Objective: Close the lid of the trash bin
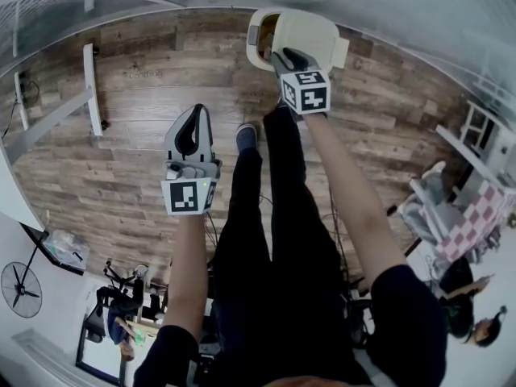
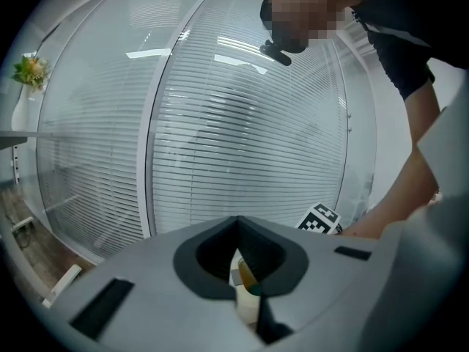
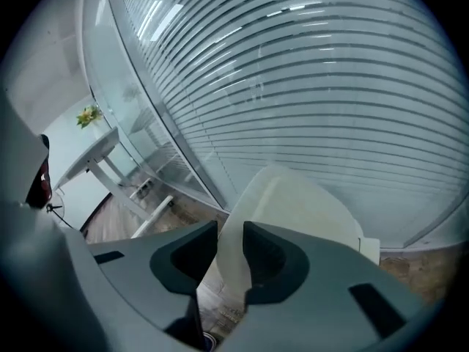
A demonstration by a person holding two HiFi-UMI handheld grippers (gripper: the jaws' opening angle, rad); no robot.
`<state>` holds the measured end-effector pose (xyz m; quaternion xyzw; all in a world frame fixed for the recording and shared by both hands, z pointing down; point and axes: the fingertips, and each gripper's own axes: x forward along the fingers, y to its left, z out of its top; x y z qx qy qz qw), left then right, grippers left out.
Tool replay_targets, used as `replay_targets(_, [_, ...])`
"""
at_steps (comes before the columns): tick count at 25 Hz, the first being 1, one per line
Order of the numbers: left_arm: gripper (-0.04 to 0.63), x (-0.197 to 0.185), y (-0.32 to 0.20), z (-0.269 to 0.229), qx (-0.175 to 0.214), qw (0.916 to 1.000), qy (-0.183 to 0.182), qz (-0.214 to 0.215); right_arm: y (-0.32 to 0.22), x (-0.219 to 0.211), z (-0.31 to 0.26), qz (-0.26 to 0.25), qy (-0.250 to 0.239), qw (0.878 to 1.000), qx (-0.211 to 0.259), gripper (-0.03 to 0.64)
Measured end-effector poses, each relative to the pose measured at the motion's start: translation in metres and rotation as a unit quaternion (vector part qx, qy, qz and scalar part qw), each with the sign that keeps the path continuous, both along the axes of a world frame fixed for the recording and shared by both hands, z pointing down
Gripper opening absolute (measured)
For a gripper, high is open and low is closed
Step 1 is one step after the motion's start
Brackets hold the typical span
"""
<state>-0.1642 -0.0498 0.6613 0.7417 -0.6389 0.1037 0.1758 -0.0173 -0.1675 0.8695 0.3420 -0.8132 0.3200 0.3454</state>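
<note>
A cream trash bin (image 1: pixel 260 40) stands on the wooden floor by the glass wall, its lid (image 1: pixel 310 32) raised and tilted. My right gripper (image 1: pixel 284 57) reaches down to the lid's near edge. In the right gripper view the lid (image 3: pixel 293 204) runs between the jaws, both pads against it, so the right gripper (image 3: pixel 231 229) is shut on it. My left gripper (image 1: pixel 196 113) hangs over bare floor to the left of the bin, jaws together and empty. In the left gripper view the left gripper (image 2: pixel 236 220) points at the blinds, and a sliver of the bin (image 2: pixel 245 288) shows through its opening.
A curved glass wall with blinds (image 1: pixel 419 14) runs behind the bin. A white table frame (image 1: pixel 93 87) stands at the left. The person's dark legs and a shoe (image 1: pixel 246 135) are just before the bin. A chair with a checkered cloth (image 1: pixel 476 212) is at the right.
</note>
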Motion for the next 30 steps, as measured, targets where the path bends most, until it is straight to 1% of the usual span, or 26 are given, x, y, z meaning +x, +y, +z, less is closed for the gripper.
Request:
replay_targets(4, [0.006,-0.005,0.003,0.005,0.001,0.9998,0.008,-0.016,0.002,-0.012,0.019,-0.022,0.026,0.999,0.000,0.104])
replay_targets(11, [0.006,-0.025,0.007,0.013,0.002,0.9993,0.003,-0.037,0.001,-0.024,0.053,-0.022,0.038,0.999,-0.024,0.095])
replay_targets(15, [0.006,-0.033,0.005,0.018,-0.001,0.9993,-0.008,-0.035,0.002,-0.032,0.069,-0.026,0.047,0.998,-0.031,0.095])
replay_targets(20, [0.006,-0.033,0.001,0.022,-0.001,0.9995,-0.009,-0.030,0.005,-0.035,0.085,-0.023,0.054,0.997,-0.044,0.095])
replay_targets(26, [0.006,-0.034,-0.001,0.025,-0.004,0.9996,-0.009,-0.025,0.002,-0.035,0.097,-0.026,0.076,0.995,-0.053,0.095])
replay_targets(28, [0.006,-0.032,-0.001,0.027,-0.007,0.9997,-0.006,-0.023,0.001,-0.034,0.103,-0.019,0.075,0.995,-0.062,0.094])
replay_targets(30, [0.006,-0.031,0.000,0.027,-0.006,0.9998,-0.004,-0.020,-0.003,-0.033,0.105,-0.010,0.077,0.995,-0.064,0.070])
